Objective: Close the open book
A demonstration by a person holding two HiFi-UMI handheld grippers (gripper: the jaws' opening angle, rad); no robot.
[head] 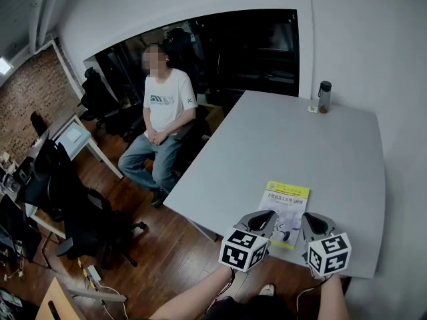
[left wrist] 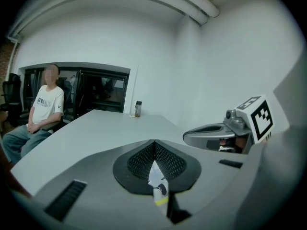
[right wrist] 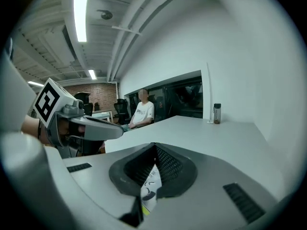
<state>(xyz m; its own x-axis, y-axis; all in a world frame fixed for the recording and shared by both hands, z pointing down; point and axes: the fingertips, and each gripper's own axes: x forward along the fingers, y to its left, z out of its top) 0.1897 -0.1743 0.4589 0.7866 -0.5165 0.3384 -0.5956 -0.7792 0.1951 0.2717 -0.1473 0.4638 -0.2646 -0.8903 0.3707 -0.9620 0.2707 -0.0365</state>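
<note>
A book (head: pixel 285 202) with a yellow and white cover lies flat near the front edge of the grey table (head: pixel 320 145). My left gripper (head: pixel 265 217) and right gripper (head: pixel 312 221) hover side by side over the book's near end, both with jaws together and nothing between them. In the left gripper view the jaws (left wrist: pixel 154 143) meet at their tips, a sliver of the book (left wrist: pixel 157 183) shows below them, and the right gripper (left wrist: pixel 216 135) sits to the right. The right gripper view shows its own shut jaws (right wrist: pixel 154 146) over the book (right wrist: pixel 149 188), with the left gripper (right wrist: pixel 91 128) at the left.
A dark bottle (head: pixel 324 97) stands at the table's far edge by the wall. A person in a white shirt (head: pixel 163 112) sits beyond the table's left corner. Office chairs (head: pixel 73 205) and desks fill the floor at the left.
</note>
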